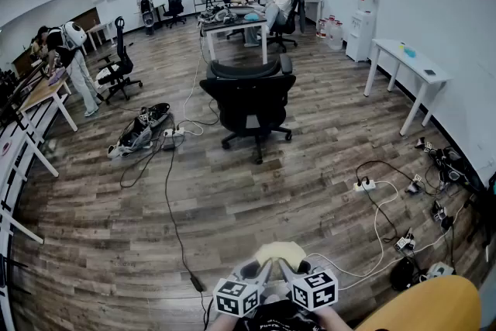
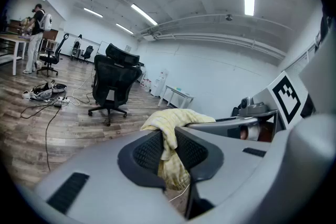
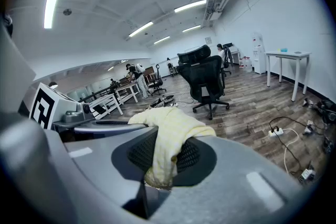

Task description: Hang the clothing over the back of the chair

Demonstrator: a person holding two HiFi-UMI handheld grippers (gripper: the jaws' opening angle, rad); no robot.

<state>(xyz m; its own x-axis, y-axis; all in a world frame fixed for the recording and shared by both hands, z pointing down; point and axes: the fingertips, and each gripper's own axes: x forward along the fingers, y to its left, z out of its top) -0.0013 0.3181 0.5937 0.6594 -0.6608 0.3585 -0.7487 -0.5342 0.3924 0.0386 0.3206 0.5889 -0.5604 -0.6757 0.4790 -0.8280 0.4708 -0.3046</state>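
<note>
A pale yellow cloth is bunched between my two grippers at the bottom middle of the head view. My left gripper is shut on one part of the cloth, which hangs down through its jaws. The right gripper is shut on another part of the cloth, draped over its jaws. The two grippers sit side by side, nearly touching. A black office chair stands on the wooden floor well ahead of me, its back facing me; it also shows as the chair and the chair.
Cables and power strips trail across the floor at the right. A black cable runs toward me from gear on the floor. A white table stands right, desks left, people around the room.
</note>
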